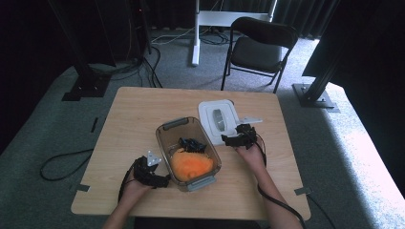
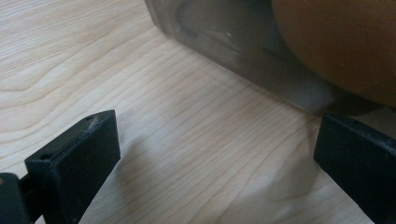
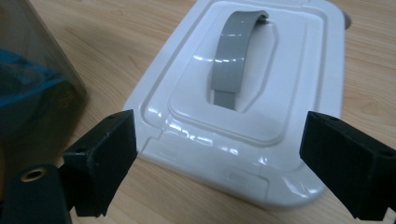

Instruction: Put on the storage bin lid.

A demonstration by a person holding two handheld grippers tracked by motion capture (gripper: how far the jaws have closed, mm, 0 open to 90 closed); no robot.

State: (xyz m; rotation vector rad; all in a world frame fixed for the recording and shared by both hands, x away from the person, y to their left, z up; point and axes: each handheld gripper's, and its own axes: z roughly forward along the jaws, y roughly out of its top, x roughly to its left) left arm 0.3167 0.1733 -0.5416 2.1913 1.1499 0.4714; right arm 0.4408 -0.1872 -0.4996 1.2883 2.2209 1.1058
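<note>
A clear plastic bin (image 1: 188, 149) with grey latches stands mid-table; inside lie an orange lump (image 1: 191, 164) and a dark blue-black item (image 1: 192, 144). Its white lid (image 1: 218, 120) with a grey handle (image 3: 236, 58) lies flat just to the bin's right. My left gripper (image 1: 162, 179) is open at the bin's near-left corner, its jaws low over the wood with the bin wall (image 2: 243, 51) just ahead. My right gripper (image 1: 229, 140) is open at the lid's near edge, and the lid (image 3: 243, 107) lies between and beyond its jaws.
The wooden table (image 1: 133, 119) has bare room to the left and behind the bin. A black folding chair (image 1: 258, 47) and a white desk leg (image 1: 196, 33) stand beyond the far edge. Cables trail over the carpet on the left.
</note>
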